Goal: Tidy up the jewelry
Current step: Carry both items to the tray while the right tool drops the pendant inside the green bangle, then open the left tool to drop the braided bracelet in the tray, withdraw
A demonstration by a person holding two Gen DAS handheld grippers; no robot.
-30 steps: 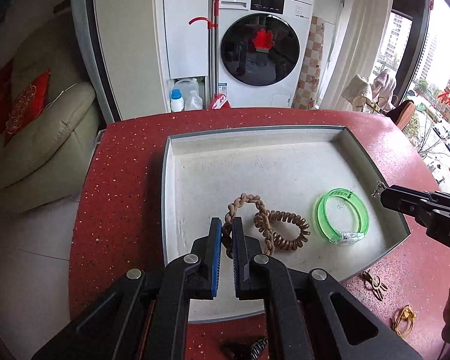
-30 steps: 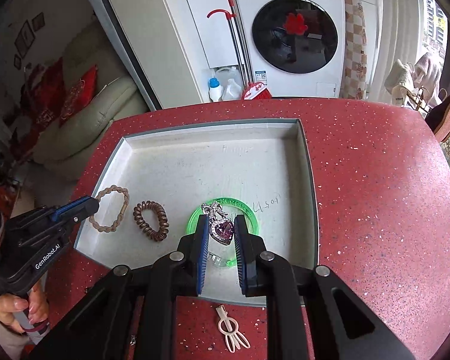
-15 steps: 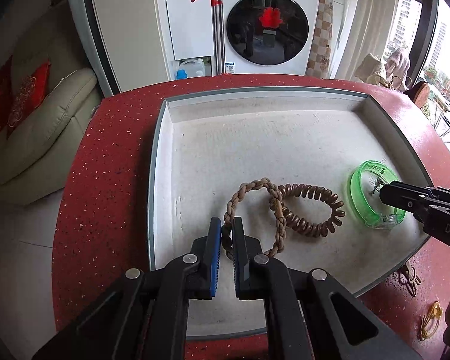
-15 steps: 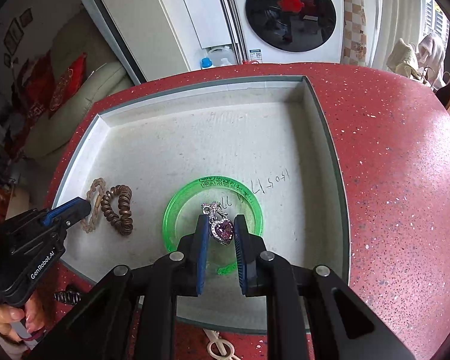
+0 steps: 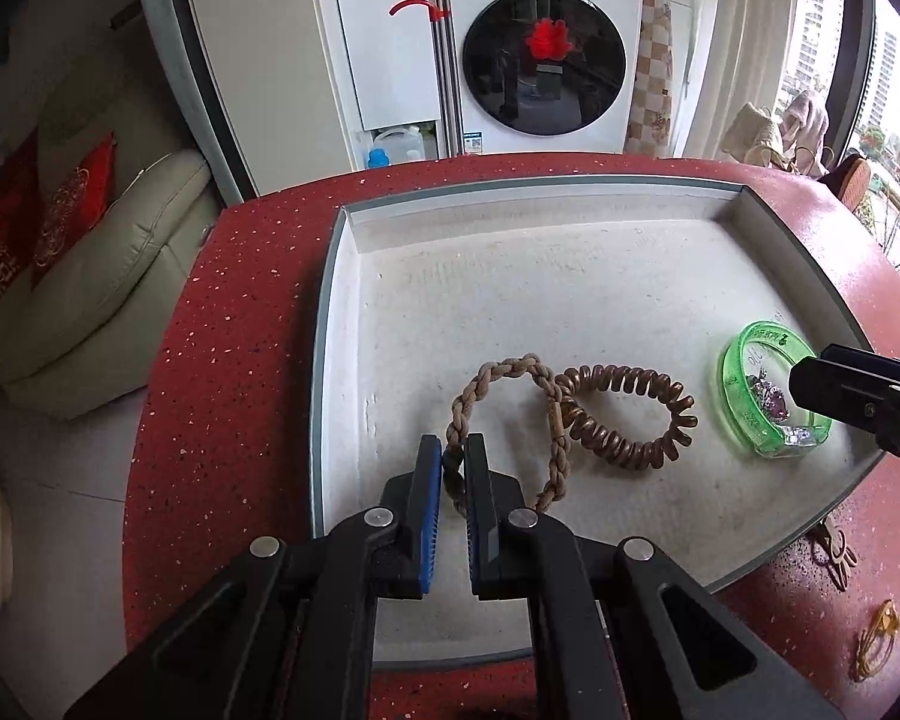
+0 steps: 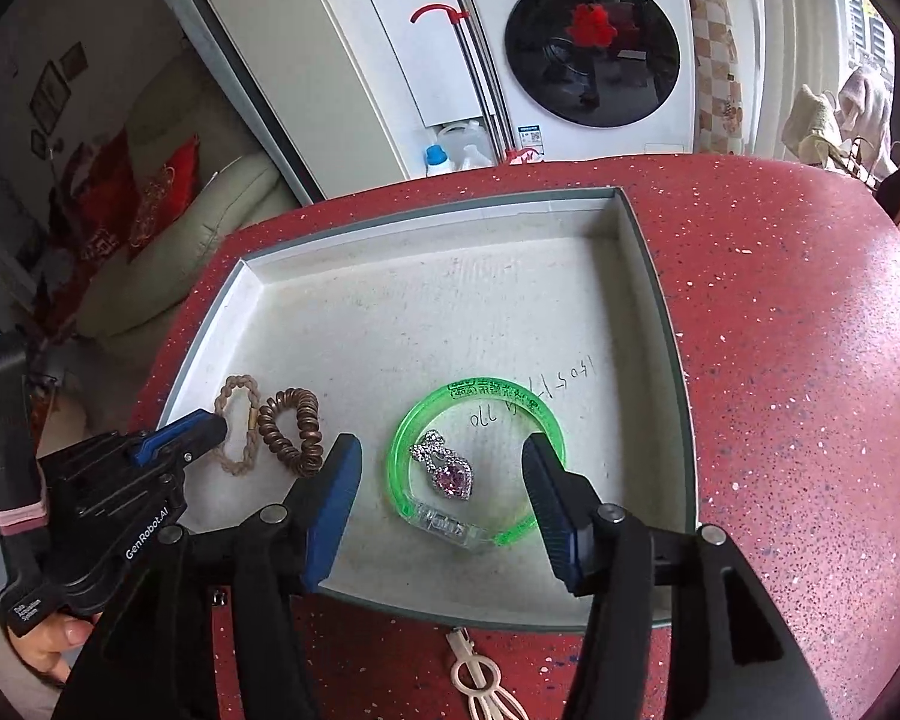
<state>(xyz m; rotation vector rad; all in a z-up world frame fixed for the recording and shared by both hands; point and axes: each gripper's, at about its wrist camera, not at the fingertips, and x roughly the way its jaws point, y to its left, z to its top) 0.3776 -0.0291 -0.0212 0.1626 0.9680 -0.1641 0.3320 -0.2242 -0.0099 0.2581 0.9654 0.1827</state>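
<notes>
Presently our left claw pinches the soft, light tan braided cord loop in the shallow white tray. Our right claw is opening above the small, fiddly purple heart pendant lying inside the stiff green plastic bangle.

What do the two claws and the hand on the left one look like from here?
Both are black plastic, two-fingered, with ribbed blue pads and silver pivot screws: right claw, left claw. The left body carries white "GenRobot.AI" lettering. The hand shows beneath it; a pink band sits above.
</notes>
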